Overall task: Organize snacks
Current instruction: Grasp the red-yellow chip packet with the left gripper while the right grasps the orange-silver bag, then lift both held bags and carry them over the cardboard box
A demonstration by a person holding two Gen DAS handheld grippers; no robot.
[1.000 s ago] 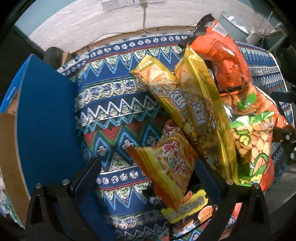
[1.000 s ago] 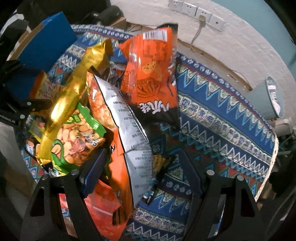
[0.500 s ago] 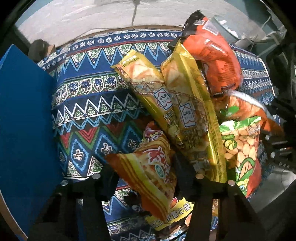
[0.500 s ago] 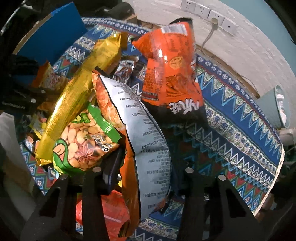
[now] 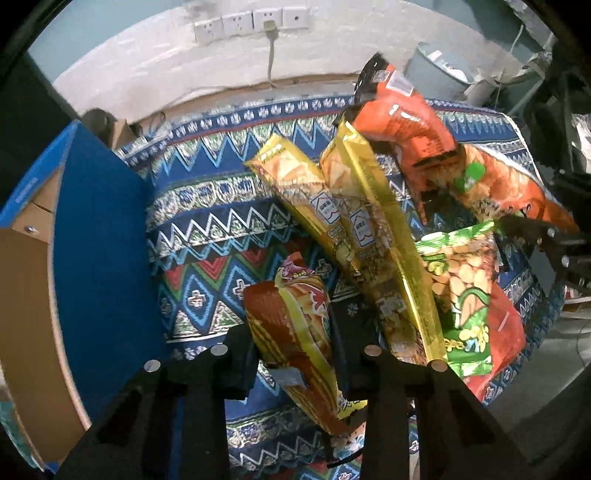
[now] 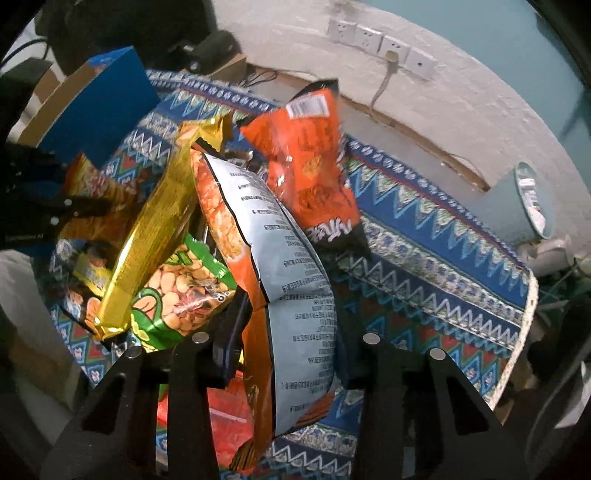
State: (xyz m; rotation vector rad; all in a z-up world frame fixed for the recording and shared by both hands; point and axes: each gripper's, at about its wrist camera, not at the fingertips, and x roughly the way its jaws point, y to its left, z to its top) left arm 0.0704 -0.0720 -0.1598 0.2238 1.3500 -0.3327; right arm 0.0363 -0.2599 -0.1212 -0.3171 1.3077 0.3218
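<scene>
A pile of snack bags lies on the patterned tablecloth [image 5: 207, 206]. My left gripper [image 5: 295, 343] is shut on a small orange-and-yellow snack bag [image 5: 295, 325], held tilted above the cloth. My right gripper [image 6: 288, 332] is shut on a large orange bag with a grey printed back [image 6: 291, 280]. Two long gold packs [image 5: 369, 229] lean across the pile, one also in the right wrist view [image 6: 155, 232]. A green peanut bag [image 5: 458, 280] [image 6: 177, 291] lies under them. An orange bag with a black end [image 5: 402, 122] [image 6: 310, 166] stands at the back.
An open blue cardboard box [image 5: 92, 251] stands at the left of the table, also seen in the right wrist view [image 6: 99, 107]. A grey-blue bin [image 6: 524, 206] stands beyond the table's right edge. Wall sockets [image 5: 251, 22] and a cable are on the white wall behind.
Both grippers have closed: the left on the small orange-and-yellow bag, the right on the grey-backed orange bag. Both bags now sit more upright between the fingers.
</scene>
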